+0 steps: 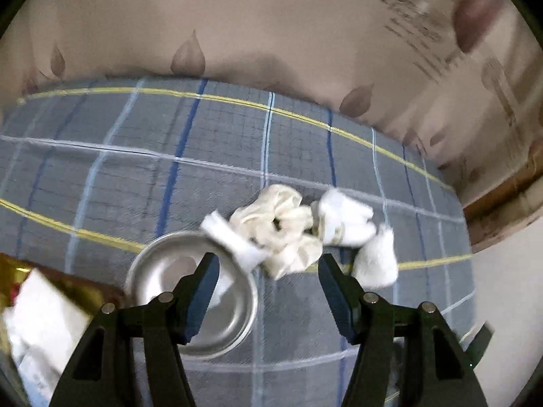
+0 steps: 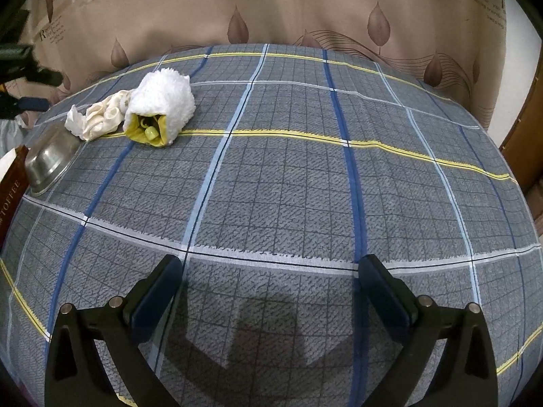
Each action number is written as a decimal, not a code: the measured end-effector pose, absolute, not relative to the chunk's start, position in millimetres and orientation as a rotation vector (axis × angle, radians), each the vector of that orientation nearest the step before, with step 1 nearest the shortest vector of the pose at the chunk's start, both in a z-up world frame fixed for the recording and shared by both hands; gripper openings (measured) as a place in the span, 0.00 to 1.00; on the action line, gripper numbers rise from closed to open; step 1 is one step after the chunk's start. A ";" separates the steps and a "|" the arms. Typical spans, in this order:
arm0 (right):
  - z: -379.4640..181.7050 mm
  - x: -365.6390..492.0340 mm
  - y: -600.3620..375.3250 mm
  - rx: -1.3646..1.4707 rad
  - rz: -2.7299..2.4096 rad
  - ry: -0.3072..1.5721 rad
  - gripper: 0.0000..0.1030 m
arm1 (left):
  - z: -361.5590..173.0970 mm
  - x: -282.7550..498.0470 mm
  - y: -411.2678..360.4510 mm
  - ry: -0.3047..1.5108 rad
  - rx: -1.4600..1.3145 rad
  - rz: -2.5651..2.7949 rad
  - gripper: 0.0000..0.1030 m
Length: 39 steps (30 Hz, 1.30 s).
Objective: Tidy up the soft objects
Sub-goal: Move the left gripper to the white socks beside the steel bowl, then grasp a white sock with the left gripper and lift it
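A cream scrunchie (image 1: 283, 227) lies on the grey plaid cloth, between a white cloth piece (image 1: 234, 237) draped over the rim of a steel bowl (image 1: 193, 291) and other white soft pieces (image 1: 344, 218). A white fluffy pouch (image 1: 376, 257) lies at the right. My left gripper (image 1: 268, 268) is open and empty, hovering just before the scrunchie. In the right wrist view the pouch (image 2: 163, 101) shows a yellow lining, beside the scrunchie (image 2: 101, 117) and bowl (image 2: 51, 159) at far left. My right gripper (image 2: 271, 271) is open and empty, far from them.
A beige leaf-print curtain (image 2: 271, 6) hangs behind the cloth-covered surface (image 2: 288, 186). A white packet on gold wrapping (image 1: 40, 312) lies left of the bowl. A brown toffee box (image 2: 8, 200) sits at the left edge. A wooden edge (image 1: 502, 210) is at right.
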State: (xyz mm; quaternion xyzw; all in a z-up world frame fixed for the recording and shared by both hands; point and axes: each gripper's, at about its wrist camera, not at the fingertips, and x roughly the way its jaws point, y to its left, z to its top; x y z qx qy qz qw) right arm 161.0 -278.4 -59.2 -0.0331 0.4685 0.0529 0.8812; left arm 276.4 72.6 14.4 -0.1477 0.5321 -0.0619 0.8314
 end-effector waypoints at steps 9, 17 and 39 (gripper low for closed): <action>-59.0 161.3 -278.4 -0.067 0.110 0.976 1.00 | -10.3 320.1 72.0 1.269 -0.373 -0.078 0.60; -58.9 161.5 -278.4 -0.067 0.111 0.976 1.00 | -25.4 323.1 83.0 1.288 -0.497 -0.041 0.60; -59.0 162.9 -279.1 -0.060 0.116 0.976 1.00 | -50.8 313.1 101.7 1.305 -0.764 0.073 0.06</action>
